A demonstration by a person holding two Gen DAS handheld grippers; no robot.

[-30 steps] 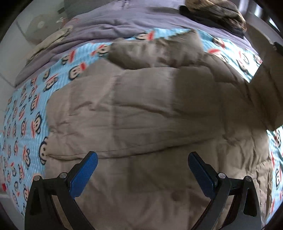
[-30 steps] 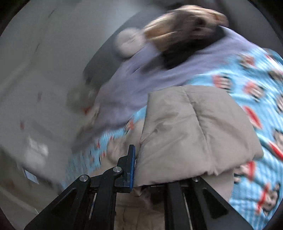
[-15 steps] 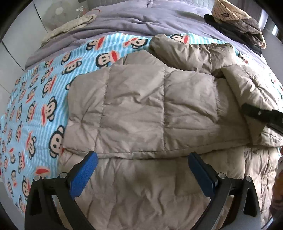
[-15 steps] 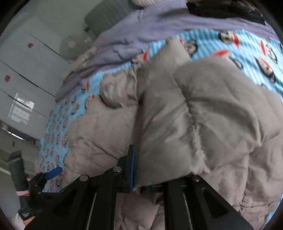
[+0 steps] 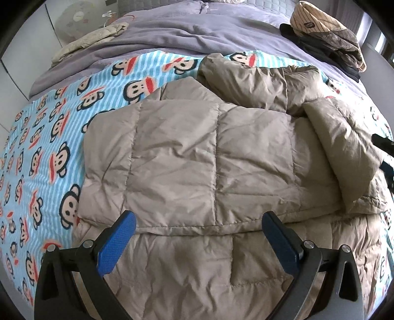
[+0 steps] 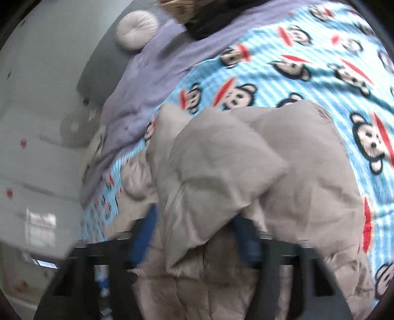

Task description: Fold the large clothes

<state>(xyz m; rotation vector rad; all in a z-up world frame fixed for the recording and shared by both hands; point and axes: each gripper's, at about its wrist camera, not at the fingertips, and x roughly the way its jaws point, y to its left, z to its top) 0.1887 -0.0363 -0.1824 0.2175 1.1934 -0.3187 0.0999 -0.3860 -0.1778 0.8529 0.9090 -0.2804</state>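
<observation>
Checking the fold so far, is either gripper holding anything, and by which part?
The left gripper is open and empty. The right gripper has a sleeve of the beige puffer jacket between its jaws, but blur hides whether they grip it.

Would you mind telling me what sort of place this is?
Most likely a bedroom: the jacket lies on a bed with a monkey-print blanket, a purple duvet and a round cushion.

This is a bedroom in a home. A big bed fills the room, with a soft purple blanket [image 5: 172, 32] and a blue striped blanket with monkey faces [image 5: 49, 128] spread on it. A grey padded headboard [image 5: 258, 3] stands at the far end. A pile of folded clothes [image 5: 327, 34] sits nearby.
</observation>
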